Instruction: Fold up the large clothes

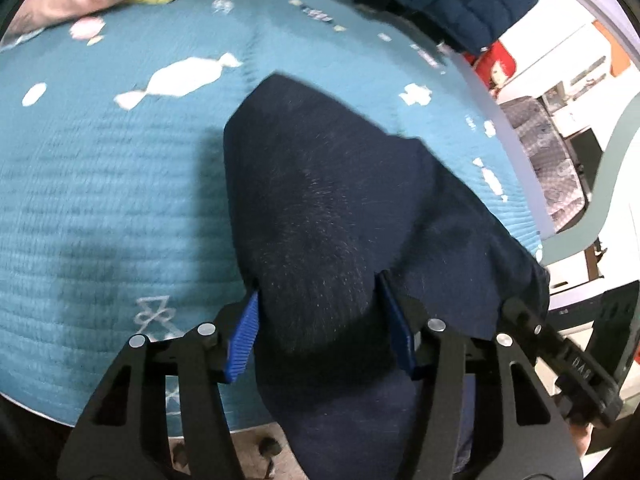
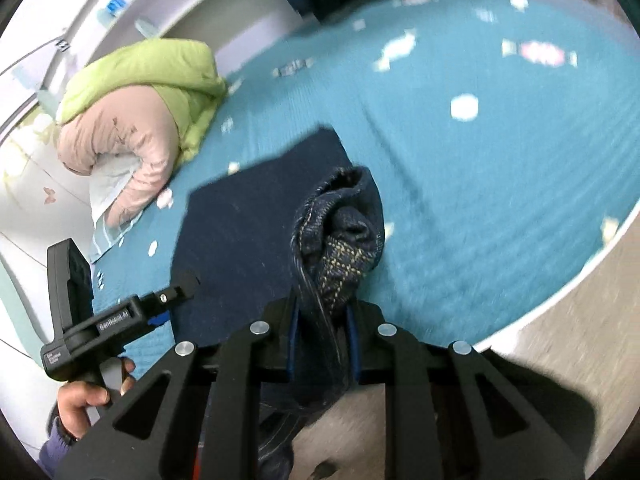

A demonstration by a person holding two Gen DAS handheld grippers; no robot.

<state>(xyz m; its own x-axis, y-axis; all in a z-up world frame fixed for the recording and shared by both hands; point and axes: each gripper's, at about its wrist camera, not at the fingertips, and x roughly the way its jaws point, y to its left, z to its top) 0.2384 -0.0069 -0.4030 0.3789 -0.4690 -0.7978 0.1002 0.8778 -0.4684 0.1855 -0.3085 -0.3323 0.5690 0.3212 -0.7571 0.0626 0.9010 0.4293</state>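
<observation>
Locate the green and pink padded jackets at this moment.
The green and pink padded jackets lie heaped at the far left edge of the teal bedspread in the right wrist view, beyond the navy garment.

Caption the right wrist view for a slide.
Right tongs grip bunched navy garment over teal bedspread.

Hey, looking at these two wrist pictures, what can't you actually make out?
- Left wrist view: the dark navy fabric garment fills the space between the left gripper pads, hiding whether they pinch it.
- Right wrist view: right gripper pads mostly buried in bunched navy cloth; the garment's type is unclear.
- Both views: white prints on the teal bedspread are motion-blurred.
</observation>
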